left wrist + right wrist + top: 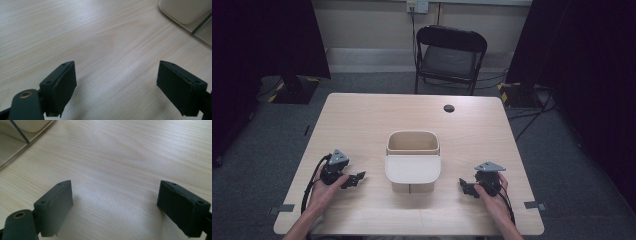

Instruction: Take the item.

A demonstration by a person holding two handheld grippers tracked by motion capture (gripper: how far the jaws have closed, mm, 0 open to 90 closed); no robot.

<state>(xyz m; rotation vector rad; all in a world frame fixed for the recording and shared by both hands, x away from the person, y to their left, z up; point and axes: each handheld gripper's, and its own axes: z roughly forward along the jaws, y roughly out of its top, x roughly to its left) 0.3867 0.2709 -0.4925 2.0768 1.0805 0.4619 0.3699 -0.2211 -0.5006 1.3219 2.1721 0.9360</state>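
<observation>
A beige bin point(412, 150) stands near the middle of the wooden table point(362, 120), upright, its mouth open to the top. From above, the inside looks bare: only the pale inner walls show, with nothing lying in it as far as the high view lets me see. A rounded lid point(413, 169) of the same beige colour hangs out over the bin's near side, tilted toward the person, and hides the front wall below it.

The left gripper point(357, 179) rests on the table to the left of the bin, held in the person's left hand point(323, 187), its jaws pointing toward the bin and standing wide apart with only bare wood between them. In the left gripper view a corner of the bin's lid point(186, 11) sits at the upper right, well apart from the jaws.

The right gripper point(466, 187) mirrors it on the other side, in the right hand point(493, 195), jaws likewise spread and gripping nothing.

Beyond the far edge stands a black folding chair point(449, 55).
</observation>
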